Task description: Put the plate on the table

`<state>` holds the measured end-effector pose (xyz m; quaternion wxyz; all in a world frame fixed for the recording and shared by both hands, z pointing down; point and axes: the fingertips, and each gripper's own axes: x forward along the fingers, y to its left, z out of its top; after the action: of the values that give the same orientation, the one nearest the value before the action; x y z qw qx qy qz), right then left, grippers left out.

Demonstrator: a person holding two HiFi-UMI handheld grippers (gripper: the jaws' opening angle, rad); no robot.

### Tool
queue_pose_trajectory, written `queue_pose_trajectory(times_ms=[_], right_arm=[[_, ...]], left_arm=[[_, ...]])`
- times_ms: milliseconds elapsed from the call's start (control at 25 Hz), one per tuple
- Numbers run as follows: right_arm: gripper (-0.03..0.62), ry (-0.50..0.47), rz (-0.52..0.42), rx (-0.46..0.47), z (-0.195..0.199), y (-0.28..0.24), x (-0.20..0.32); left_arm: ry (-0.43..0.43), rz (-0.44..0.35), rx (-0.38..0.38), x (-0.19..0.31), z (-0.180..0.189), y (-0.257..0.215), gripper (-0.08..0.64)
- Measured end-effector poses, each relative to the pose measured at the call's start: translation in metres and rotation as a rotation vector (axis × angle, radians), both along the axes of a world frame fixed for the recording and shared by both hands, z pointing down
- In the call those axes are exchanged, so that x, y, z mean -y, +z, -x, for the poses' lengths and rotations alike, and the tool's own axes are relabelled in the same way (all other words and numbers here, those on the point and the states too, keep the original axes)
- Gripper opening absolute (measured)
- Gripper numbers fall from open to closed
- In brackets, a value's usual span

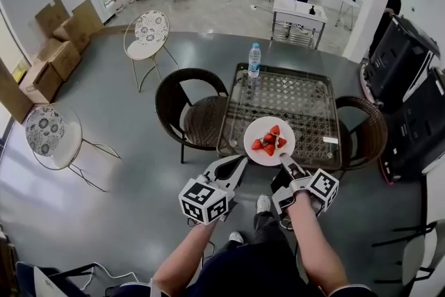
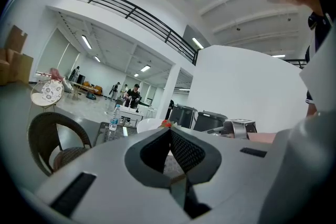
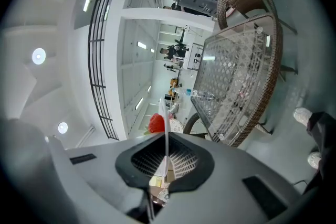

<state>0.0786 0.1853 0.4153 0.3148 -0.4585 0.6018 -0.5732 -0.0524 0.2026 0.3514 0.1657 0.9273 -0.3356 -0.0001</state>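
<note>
A white plate (image 1: 268, 142) with several strawberries (image 1: 270, 140) is over the near edge of the glass-topped wicker table (image 1: 306, 97). My right gripper (image 1: 284, 161) is shut on the plate's near rim. In the right gripper view the plate (image 3: 167, 115) shows edge-on as a thin line between the jaws, with a strawberry (image 3: 156, 123) beside it. I cannot tell whether the plate rests on the glass. My left gripper (image 1: 238, 163) hangs just left of the plate, shut, with nothing in it. From the left gripper (image 2: 169, 131) the plate (image 2: 149, 124) shows just beyond the tips.
A water bottle (image 1: 254, 60) stands at the table's far left corner. Dark wicker chairs sit at the table's left (image 1: 188, 111) and right (image 1: 365, 132). Two white metal chairs (image 1: 147, 35) stand farther left. Black cases (image 1: 410, 80) stand at the right. People are in the background.
</note>
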Motion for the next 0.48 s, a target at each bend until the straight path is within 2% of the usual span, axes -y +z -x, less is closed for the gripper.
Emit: queue_pose_trajectory(times_ms=[240, 480], right_arm=[[0.017, -0.024, 0.009, -0.011, -0.010, 0.010, 0.044], [0.017, -0.071, 0.013, -0.017, -0.026, 0.027, 0.109]], left_arm=[[-0.016, 0.010, 0.026, 0.035, -0.008, 0.010, 0.006], [-0.038, 0.010, 0.038, 0.093, -0.029, 0.025, 0.006]])
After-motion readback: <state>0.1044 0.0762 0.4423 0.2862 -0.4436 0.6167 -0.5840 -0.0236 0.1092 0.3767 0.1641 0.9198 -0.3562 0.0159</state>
